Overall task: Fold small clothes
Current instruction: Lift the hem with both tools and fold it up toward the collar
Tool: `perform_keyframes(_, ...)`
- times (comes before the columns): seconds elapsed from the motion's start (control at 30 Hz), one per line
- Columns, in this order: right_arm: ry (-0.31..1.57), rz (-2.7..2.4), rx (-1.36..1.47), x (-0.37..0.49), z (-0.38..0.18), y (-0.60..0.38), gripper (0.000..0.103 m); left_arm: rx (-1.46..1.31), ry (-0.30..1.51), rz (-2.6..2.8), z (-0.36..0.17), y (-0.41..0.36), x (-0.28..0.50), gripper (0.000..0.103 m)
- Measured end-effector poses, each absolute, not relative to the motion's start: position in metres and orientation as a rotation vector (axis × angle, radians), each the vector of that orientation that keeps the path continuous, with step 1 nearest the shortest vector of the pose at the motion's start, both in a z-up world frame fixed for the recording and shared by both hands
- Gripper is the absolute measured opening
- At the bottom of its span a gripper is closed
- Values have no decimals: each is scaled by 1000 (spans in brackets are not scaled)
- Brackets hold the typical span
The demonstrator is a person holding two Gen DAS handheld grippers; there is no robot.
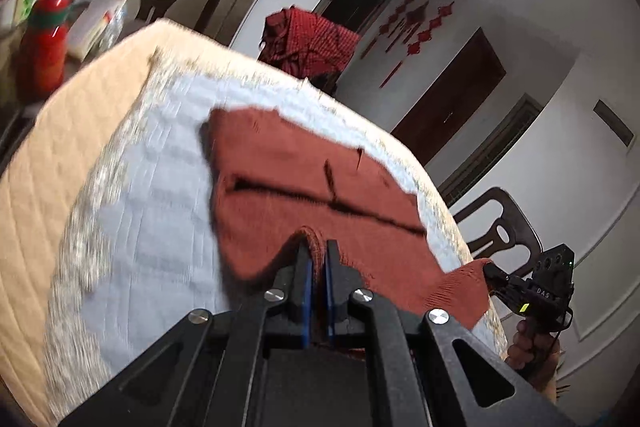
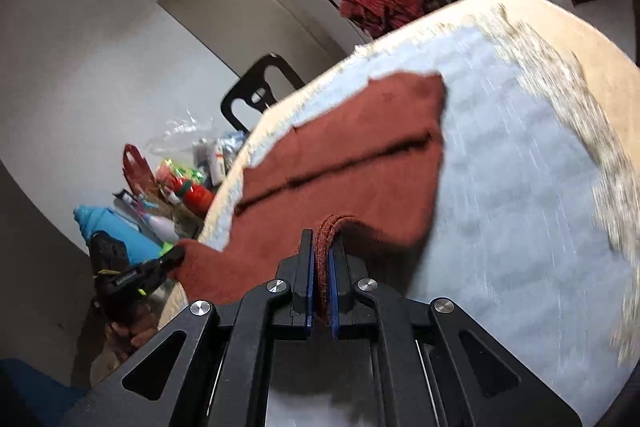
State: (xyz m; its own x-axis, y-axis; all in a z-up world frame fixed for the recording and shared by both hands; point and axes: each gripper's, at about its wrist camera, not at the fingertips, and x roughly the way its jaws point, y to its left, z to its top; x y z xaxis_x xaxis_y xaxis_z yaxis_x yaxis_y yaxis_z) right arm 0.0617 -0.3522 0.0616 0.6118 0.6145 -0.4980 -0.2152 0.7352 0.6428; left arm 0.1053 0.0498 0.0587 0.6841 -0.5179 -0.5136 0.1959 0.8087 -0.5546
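Note:
A rust-red knitted garment (image 1: 288, 167) lies partly on the white quilted cloth (image 1: 160, 219) that covers the table. Its near edge is lifted off the cloth. My left gripper (image 1: 317, 247) is shut on a bunched fold of that near edge. My right gripper (image 2: 325, 227) is shut on another fold of the same garment (image 2: 360, 155). In the left wrist view the right gripper (image 1: 490, 269) shows at the right, pinching the garment's corner. In the right wrist view the left gripper (image 2: 178, 253) pinches the opposite corner at the left. The far half of the garment rests flat.
A beige quilted table cover (image 1: 72, 147) lies under the white cloth. Dark chairs (image 1: 508, 227) stand around the table; a red checked cloth (image 1: 312, 43) hangs on one behind. A red bottle (image 1: 44, 47) and a cluttered pile of bags and bottles (image 2: 180, 187) sit to the left.

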Motion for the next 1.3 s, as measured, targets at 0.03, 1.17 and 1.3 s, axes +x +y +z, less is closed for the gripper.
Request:
perform_keyframes(0.03, 763, 516, 569, 69, 66, -353, 5, -480, 699, -420, 65, 49, 112, 6)
perform_keyframes(1.17, 897, 432, 730, 278, 23, -361, 5, -556, 908, -284, 8, 62, 312, 7)
perform_keyframes(1.3, 929, 399, 746, 294, 10, -362, 7, -557, 932, -278, 0, 61, 325, 7)
